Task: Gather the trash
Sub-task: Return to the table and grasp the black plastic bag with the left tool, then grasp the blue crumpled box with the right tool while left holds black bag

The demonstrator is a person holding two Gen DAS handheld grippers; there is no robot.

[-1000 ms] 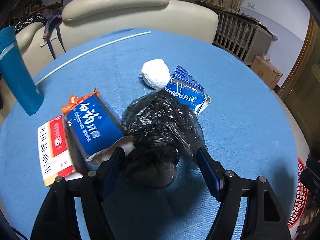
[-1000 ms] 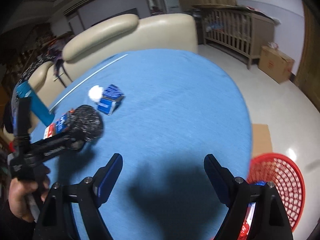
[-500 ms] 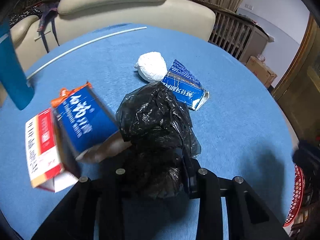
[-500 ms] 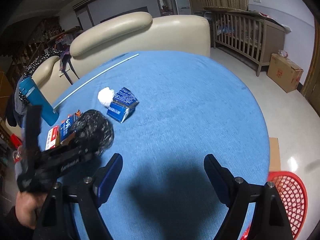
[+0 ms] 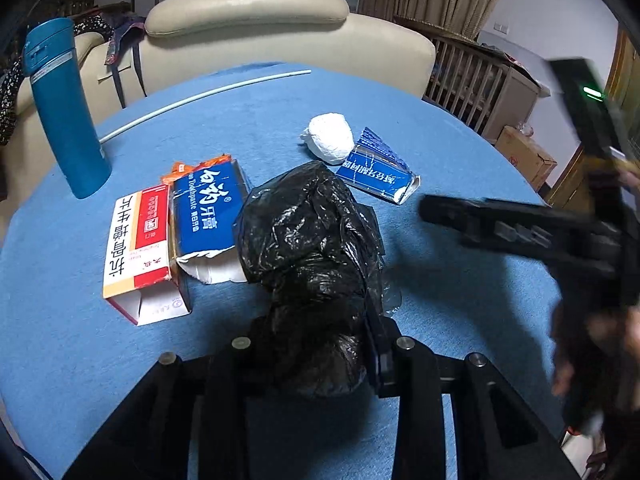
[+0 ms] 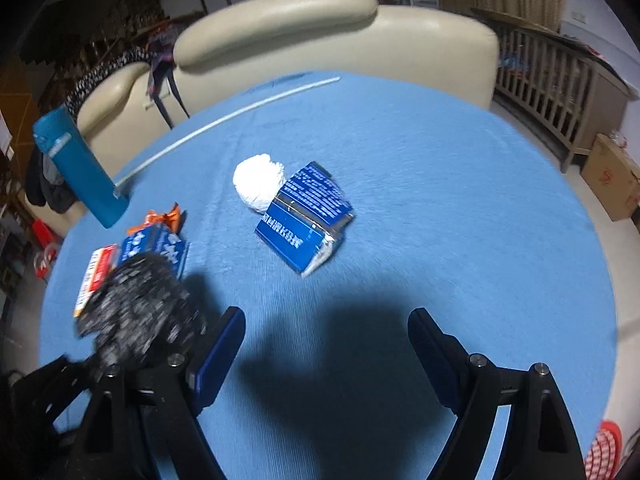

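Note:
My left gripper point(image 5: 316, 356) is shut on a crumpled black plastic bag point(image 5: 312, 248), held over the blue table point(image 5: 460, 304); the bag also shows blurred in the right wrist view point(image 6: 140, 304). My right gripper point(image 6: 326, 344) is open and empty above the table; it shows in the left wrist view point(image 5: 520, 232) at the right. On the table lie a white paper ball point(image 5: 330, 136) point(image 6: 260, 180), a crushed blue carton point(image 5: 378, 172) point(image 6: 306, 216), a blue toothpaste box point(image 5: 206, 208) point(image 6: 156, 244) and a red and white box point(image 5: 138, 248).
A teal bottle point(image 5: 64, 108) point(image 6: 80, 172) stands at the table's far left. A white rod point(image 5: 204, 98) lies near the far edge. A beige sofa point(image 5: 256, 28) stands behind. A red basket point(image 6: 604, 448) sits on the floor at the lower right.
My left gripper closed on the black bag and lifted it. My right gripper moved left toward the carton and paper ball, now entering the left wrist view.

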